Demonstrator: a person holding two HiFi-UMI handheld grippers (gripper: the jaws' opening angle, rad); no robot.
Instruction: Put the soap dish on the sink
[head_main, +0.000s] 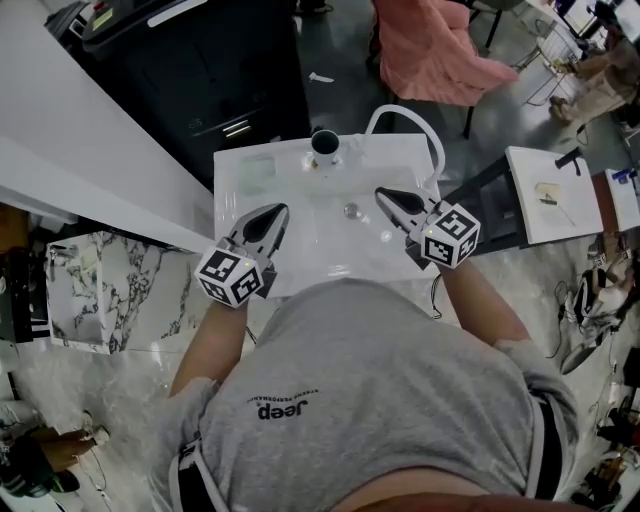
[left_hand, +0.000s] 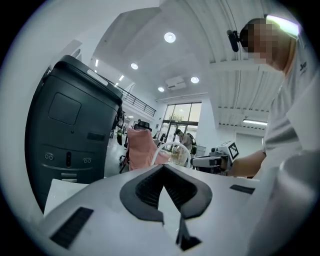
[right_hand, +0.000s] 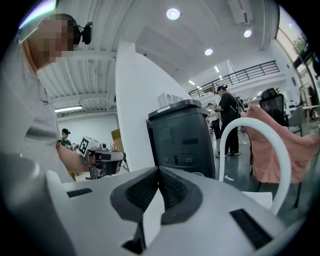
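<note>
At the rear left corner of the sink (head_main: 228, 200), on the flat white rim, lies a pale, green-tinted rectangle that is probably the soap dish (head_main: 256, 172); the head view is too small to make out its form. It lies flat and alone, with neither tool touching it.

The left gripper (head_main: 280, 208) hovers over the left side of the basin, nearer the front edge, with its tips aimed toward the rear rim. In the left gripper view its dark ribbed pads (left_hand: 150, 187) meet at the tip, pressed together with nothing between them. The right gripper (head_main: 380, 192) hangs over the right side of the basin and angles inward toward the drain (head_main: 351, 210). Its jaws are likewise pressed together and empty.

The two tools are well apart, one on each side of the drain, and the soap dish sits beyond the left one, toward the rear edge.

At the middle of the rear rim stands a dark round cup (head_main: 325, 143). A white arched faucet (head_main: 405, 118) rises from the rear right corner. Behind the sink stands a black cabinet (head_main: 200, 70), and pink cloth (head_main: 430, 45) drapes over a chair farther back. To the left of the sink sits a marble block (head_main: 100, 290).
</note>
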